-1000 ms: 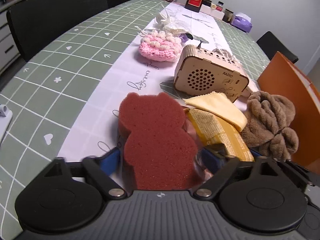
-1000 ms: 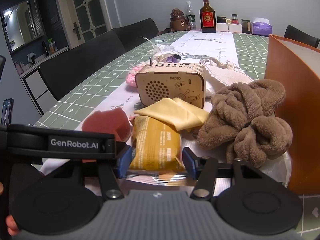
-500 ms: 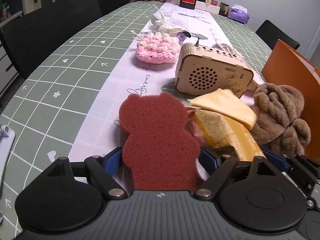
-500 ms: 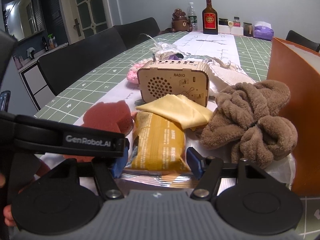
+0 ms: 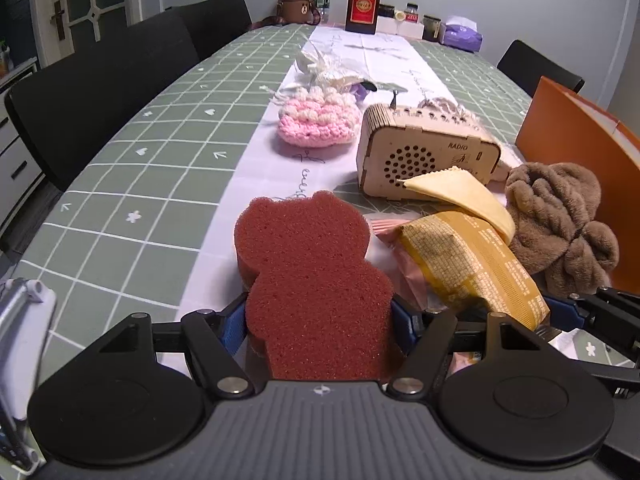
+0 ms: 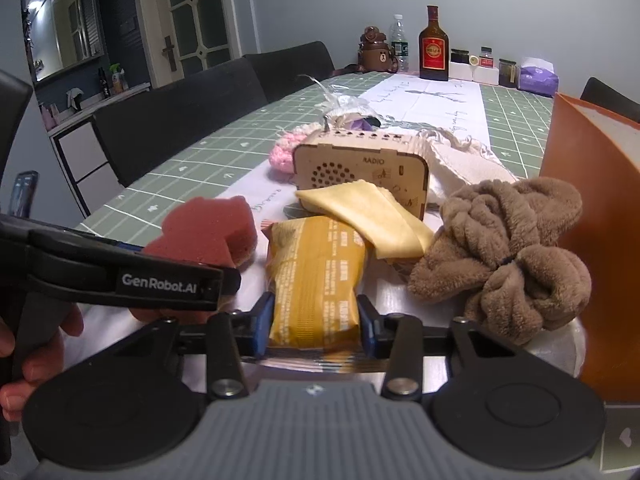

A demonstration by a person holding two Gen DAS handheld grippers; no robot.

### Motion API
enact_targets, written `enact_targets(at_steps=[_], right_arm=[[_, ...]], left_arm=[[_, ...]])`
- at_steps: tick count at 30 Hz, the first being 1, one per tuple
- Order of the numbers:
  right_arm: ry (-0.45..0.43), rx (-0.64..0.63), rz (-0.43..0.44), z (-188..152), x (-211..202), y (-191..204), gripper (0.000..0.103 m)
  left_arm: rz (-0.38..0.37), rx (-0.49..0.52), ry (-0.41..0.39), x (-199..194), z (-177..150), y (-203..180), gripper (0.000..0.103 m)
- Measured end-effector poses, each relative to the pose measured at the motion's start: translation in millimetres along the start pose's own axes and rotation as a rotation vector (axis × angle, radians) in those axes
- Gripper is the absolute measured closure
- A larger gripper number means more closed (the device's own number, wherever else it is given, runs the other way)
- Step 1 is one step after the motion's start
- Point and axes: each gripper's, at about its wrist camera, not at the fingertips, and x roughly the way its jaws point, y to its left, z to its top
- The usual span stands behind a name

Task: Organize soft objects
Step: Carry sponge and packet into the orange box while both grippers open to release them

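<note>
Left hand-held gripper (image 5: pixel 318 326) has just been closing, and its blue pads now press both flanks of the dark red bear-shaped sponge (image 5: pixel 308 280), which lies flat on the white runner of the green-checked tabletop (image 5: pixel 120 184); the sponge's long axis runs away from the camera, its eared head pointing toward the far end of the tabletop. Right hand-held gripper (image 6: pixel 316 322) has also just been closing, and its blue pads squeeze the near end of the yellow packet (image 6: pixel 316 276), whose long axis likewise points away, toward the wooden radio (image 6: pixel 360 170). An orange box (image 6: pixel 596 216) stands upright at the right edge; its inside cannot be seen. Just beside it sits a bunched brown towel (image 6: pixel 504 252). A folded yellow cloth (image 6: pixel 364 216) lies over the packet's far end and leans against the radio's front. Behind the radio lie a pink crocheted piece (image 5: pixel 318 120) and a crumpled clear bag (image 5: pixel 324 70). A hand (image 6: pixel 32 356) grips the left tool's handle at the picture's lower left.
</note>
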Motion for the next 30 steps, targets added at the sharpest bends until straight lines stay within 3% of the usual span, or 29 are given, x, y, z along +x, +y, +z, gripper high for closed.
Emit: enact_targets(at_steps=[13,18,25,30], right_arm=[[-0.091,-0.015,-0.008,10.8,-67.0,8.0,0.061],[-0.156,-0.015,-0.049,22.1,-108.2,2.0,0.061],[-0.183,0.04,-0.126,42.9,-161.2,-42.8,0.061],[-0.159,0.096,-0.2,62.8,-182.8,-98.5,0.061]], left_arm=[[-0.066,0.036,-0.077,-57.6,3.0,-2.1,0.023],[-0.134,0.073,-0.135,-83.4,11.2,-14.4,0.023],[-0.273,0.176,-0.196,-104.9,44.1,-61.2,0.023],[-0.39,0.273,-0.171,-97.6,78.5,-116.5,0.023]])
